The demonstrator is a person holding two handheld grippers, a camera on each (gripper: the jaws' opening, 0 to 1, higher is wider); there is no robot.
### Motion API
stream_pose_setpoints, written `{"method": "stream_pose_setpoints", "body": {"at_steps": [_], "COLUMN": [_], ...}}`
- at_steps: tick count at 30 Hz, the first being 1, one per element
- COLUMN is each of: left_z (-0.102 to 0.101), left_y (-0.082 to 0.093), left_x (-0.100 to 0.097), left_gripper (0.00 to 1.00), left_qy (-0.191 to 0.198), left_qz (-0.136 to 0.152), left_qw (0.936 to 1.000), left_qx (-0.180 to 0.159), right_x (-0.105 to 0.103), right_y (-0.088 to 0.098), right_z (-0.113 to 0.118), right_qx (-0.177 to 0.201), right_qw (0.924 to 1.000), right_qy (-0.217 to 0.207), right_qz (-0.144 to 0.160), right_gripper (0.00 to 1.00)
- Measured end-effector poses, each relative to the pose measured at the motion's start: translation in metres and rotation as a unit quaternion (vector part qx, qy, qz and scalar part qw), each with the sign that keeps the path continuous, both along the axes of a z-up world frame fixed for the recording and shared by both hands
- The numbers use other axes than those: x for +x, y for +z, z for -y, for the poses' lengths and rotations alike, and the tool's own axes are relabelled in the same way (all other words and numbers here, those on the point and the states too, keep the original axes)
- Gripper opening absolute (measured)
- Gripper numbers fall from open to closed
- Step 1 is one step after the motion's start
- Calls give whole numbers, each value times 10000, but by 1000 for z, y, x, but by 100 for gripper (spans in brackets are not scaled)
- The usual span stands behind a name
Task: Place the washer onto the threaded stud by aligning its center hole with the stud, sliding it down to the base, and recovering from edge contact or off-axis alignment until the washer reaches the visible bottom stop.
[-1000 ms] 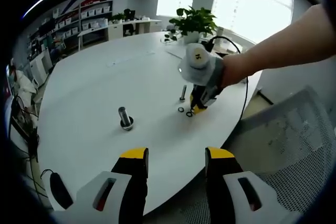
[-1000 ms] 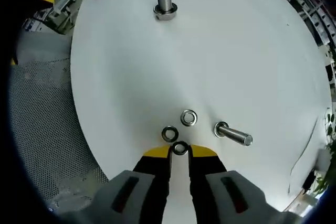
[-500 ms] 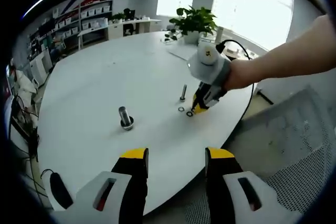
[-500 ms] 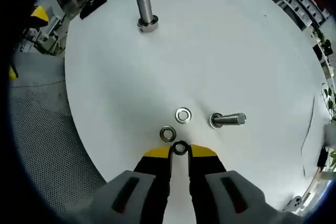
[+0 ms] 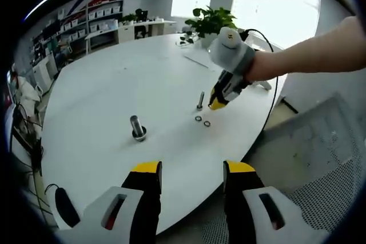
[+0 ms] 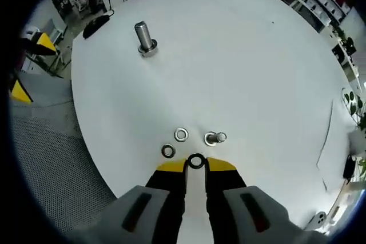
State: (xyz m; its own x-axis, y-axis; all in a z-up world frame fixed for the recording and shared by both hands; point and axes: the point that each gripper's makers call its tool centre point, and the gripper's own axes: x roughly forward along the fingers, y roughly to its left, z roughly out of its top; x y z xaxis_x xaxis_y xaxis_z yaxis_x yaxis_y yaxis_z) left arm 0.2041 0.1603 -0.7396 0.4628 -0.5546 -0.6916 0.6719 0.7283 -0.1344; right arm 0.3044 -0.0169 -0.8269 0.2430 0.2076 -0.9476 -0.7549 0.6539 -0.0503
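So we have the washer [image 6: 196, 161] clamped in the right gripper [image 6: 196, 164], above the small stud [image 6: 215, 138]; threading remains; left gripper [image 5: 191, 171] jaws apart.

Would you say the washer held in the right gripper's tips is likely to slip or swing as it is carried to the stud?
Probably it could. The washer is a thin metal ring pinched only at its edge by the right gripper, so it may pivot. It looks light and rigid, unlikely to bend. Dropped on the smooth table, it might roll.
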Motion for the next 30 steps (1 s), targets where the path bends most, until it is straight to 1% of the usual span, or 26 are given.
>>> {"method": "stream_pose_setpoints", "body": {"at_steps": [10, 17, 22, 26, 30], "left_z": [0, 0, 0, 0, -1], "left_y": [0, 0, 1, 1, 1], "left_x": [0, 0, -1, -1, 0], "left_gripper": [41, 41, 41, 41, 41], "left_qy": [-6, -12, -15, -21, 1], "left_qz": [6, 20, 11, 8, 2], "left_qw": [10000, 10000, 10000, 10000, 10000], "left_qx": [4, 2, -12, -3, -13], "right_x": [9, 13, 22, 24, 25], "right_y": [16, 28, 29, 26, 22], "right_z": [1, -4, -8, -11, -8], "right_qx": [49, 10, -76, -124, -225], "right_qw": [9998, 9991, 9984, 9983, 9981], "right_qy": [61, 262, 390, 438, 484], "right_qz": [186, 336, 410, 368, 322], "right_gripper": [14, 14, 14, 14, 14]}}
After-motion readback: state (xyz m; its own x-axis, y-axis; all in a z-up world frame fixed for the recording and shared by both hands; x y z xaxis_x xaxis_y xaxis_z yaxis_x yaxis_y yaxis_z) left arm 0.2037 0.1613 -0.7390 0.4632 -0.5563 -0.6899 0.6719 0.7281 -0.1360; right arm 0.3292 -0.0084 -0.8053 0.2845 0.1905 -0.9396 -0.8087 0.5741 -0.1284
